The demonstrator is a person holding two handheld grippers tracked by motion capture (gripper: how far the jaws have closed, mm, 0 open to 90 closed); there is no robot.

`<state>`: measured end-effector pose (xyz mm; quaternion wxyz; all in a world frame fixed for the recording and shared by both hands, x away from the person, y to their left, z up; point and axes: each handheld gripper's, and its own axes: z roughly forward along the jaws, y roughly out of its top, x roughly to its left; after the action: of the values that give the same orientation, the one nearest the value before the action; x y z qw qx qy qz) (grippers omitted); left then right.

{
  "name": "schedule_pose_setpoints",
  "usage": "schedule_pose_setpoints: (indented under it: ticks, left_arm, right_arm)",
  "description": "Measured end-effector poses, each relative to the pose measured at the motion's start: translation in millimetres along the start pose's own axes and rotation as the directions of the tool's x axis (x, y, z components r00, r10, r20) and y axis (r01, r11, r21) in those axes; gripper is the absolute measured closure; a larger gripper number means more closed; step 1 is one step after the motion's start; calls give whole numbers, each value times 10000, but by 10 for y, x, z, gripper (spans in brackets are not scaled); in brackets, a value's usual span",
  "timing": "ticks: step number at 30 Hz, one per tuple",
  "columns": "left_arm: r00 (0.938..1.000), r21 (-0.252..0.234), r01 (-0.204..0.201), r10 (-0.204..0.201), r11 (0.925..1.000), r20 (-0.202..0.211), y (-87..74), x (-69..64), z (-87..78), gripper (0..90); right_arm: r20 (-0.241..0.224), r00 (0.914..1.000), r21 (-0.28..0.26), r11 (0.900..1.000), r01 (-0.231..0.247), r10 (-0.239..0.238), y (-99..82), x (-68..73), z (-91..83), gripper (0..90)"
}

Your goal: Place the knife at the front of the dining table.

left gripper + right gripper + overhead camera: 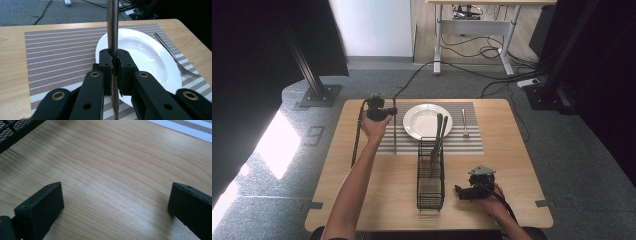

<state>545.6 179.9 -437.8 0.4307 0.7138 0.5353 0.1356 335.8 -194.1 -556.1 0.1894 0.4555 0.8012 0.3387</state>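
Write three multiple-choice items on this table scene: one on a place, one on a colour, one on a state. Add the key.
1. Where does the silver metal fork lie?
A. on the striped placemat, right of the round white plate
B. in the black wire caddy
C. on the plate

2. What colour is the plate?
A. blue
B. white
C. black

3. How is the left gripper?
A. open, empty
B. shut on the silver metal knife
C. shut on the fork

Key: 1 A, fork rests on the mat beside the plate; 2 B, plainly white; 3 B, fingers clamp the knife's handle.
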Motion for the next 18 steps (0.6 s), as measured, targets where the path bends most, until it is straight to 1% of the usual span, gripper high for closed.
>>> schedule_pose_setpoints:
  ticks: [2, 5, 8, 13, 16, 18]
  left_arm:
    - [9999, 181, -110, 111, 9998, -38, 21, 7, -7, 831]
    - [9998, 222, -87, 90, 9997, -157, 30, 18, -7, 828]
    - [9999, 258, -56, 60, 9997, -159, 30, 36, 13, 827]
    - [9998, 385, 137, -130, 9992, -172, 48, 80, 114, 825]
    - [9989, 409, 446, -439, 9982, -177, 38, 146, 176, 824]
    - [9981, 417, 570, -560, 9975, -240, 31, 182, 202, 821]
  right_arm:
    - [-2, 10000, -1, 10000, 3, -3, 0, -1, 0, 1]
    - [-9, 10000, 2, 10000, 11, -11, 1, -2, 1, 0]
    - [-9, 10000, 7, 10000, 0, 0, 2, -2, 2, 0]
    - [6, 10000, 5, 10000, -4, 4, 0, -2, 0, 0]
    - [-3, 10000, 15, 10000, 0, 0, 1, -3, 0, 0]
    - [-10, 10000, 13, 10000, 4, -4, 1, -3, 0, 0]
